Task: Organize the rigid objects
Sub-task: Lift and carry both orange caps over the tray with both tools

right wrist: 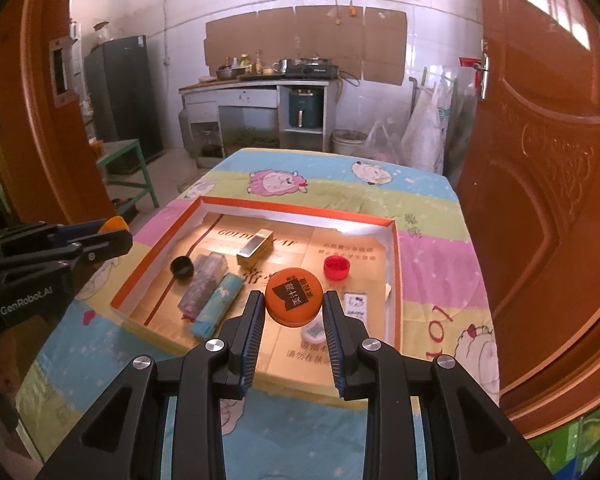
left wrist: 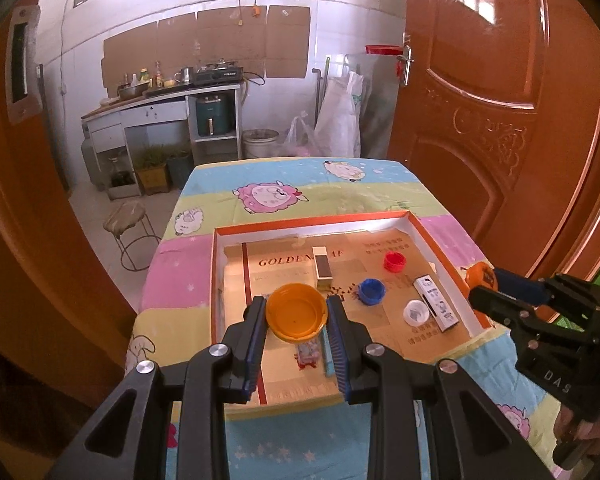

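Note:
My left gripper (left wrist: 296, 302) is shut on a wide orange lid (left wrist: 296, 318), hollow side toward me, above the near part of an orange-rimmed tray (left wrist: 312, 225). In the right wrist view my right gripper (right wrist: 293, 296) is shut on an orange cap with a black label (right wrist: 294, 304) over the same tray (right wrist: 300, 207). In the tray lie a red cap (left wrist: 395, 261), a blue cap (left wrist: 371, 291), a white cap (left wrist: 416, 312), a white carton (left wrist: 436, 308), a gold box (right wrist: 256, 247), a black cap (right wrist: 181, 267) and two packets (right wrist: 210, 294). Each gripper shows at the edge of the other's view.
The tray rests on a table under a sheep-patterned cloth (left wrist: 300, 184). An orange-brown door (left wrist: 480, 120) stands close on the right. On the floor to the left are a round stool (left wrist: 126, 220) and a green stool (right wrist: 128, 160). A kitchen counter lines the far wall.

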`<state>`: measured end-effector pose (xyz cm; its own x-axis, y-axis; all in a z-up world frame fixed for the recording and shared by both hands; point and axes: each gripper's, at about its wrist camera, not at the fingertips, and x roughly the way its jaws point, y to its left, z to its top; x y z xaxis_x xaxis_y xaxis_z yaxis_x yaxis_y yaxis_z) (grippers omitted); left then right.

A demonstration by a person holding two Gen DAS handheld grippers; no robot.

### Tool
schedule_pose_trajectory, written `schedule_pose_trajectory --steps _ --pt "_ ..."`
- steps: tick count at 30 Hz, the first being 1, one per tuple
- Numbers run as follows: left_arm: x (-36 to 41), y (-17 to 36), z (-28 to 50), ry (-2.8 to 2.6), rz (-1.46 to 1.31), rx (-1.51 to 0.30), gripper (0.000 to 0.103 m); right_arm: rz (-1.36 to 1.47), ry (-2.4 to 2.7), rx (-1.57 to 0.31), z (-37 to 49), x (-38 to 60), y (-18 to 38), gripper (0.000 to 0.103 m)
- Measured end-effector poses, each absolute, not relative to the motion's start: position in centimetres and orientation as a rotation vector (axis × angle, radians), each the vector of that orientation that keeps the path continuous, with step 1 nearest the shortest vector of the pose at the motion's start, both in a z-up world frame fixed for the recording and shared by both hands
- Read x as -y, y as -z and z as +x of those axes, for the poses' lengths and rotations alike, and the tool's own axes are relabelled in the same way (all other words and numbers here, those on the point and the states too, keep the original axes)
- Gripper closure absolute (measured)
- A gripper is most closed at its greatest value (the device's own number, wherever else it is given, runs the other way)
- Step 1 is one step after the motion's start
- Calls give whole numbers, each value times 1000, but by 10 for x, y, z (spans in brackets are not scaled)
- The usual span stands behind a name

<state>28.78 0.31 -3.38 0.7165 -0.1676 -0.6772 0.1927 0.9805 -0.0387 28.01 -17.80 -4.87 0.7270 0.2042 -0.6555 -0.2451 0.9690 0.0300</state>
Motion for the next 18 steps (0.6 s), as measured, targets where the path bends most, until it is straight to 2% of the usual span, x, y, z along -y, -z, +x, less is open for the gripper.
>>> schedule_pose_trajectory --steps 18 --pt "-2 48 344 198 20 -811 73 -40 -269 -792 345 190 67 73"
